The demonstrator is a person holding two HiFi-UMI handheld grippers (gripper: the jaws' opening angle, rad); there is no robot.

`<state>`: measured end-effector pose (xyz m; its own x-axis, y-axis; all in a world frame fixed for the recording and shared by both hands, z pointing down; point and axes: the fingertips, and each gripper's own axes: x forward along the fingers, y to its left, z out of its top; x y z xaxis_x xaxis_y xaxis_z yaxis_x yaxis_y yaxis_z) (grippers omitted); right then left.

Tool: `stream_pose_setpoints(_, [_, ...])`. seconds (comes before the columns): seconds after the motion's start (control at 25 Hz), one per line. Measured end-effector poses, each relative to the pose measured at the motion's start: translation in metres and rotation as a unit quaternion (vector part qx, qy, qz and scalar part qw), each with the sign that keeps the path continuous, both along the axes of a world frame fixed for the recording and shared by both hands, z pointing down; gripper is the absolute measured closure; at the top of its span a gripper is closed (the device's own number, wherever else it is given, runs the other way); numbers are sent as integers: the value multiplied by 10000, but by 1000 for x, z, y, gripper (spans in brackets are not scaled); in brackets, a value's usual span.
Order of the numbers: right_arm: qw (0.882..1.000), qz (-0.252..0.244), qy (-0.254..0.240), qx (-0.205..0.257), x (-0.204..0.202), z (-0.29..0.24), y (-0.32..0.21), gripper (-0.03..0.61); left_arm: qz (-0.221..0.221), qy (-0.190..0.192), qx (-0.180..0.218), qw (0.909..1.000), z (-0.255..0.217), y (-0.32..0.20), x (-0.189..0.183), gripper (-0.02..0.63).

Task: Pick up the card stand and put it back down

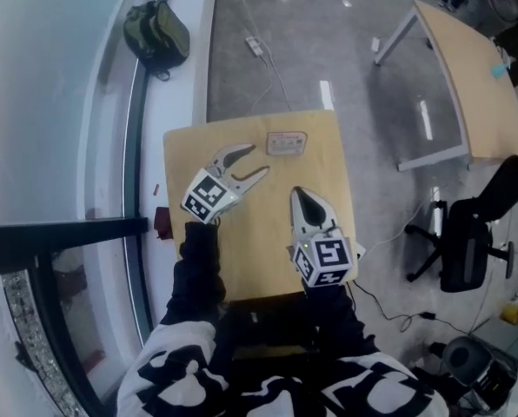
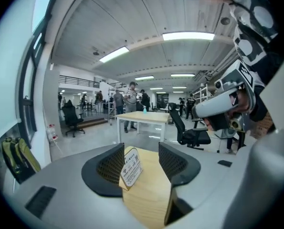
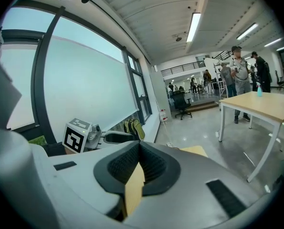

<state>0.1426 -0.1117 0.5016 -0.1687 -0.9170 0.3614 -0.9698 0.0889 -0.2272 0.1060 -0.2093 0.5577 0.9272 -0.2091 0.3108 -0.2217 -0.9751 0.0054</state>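
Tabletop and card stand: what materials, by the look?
Tabletop: likely wood-look laminate or veneer, matte; pale, even tan with faint grain, no glare. Card stand: seems a printed white card in clear plastic, possibly acrylic; the edge is too small to confirm.

The small pale wooden counter (image 1: 259, 224) is bare between the left tongs (image 1: 257, 160) and right tongs (image 1: 299, 193); only a small white card stand (image 1: 286, 143) occupies its far edge.
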Motion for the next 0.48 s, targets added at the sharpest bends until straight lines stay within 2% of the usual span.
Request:
stream_pose_setpoints(0.12, [9998, -80, 54, 159, -9, -14, 10, 560, -510, 192, -94, 9985, -24, 12, -12, 386])
stream_pose_setpoints(0.28, [9992, -100, 143, 349, -16, -33, 23, 560, -1070, 465, -110, 9931, -63, 28, -29, 523])
stream_pose_setpoints(0.4, [9985, -71, 244, 486, -16, -47, 33, 560, -1427, 650, -121, 9876, -89, 44, -38, 548])
stream_pose_setpoints(0.48, [9976, -46, 316, 610, -15, -56, 36, 560, -1642, 764, -113, 9834, -102, 52, -41, 591])
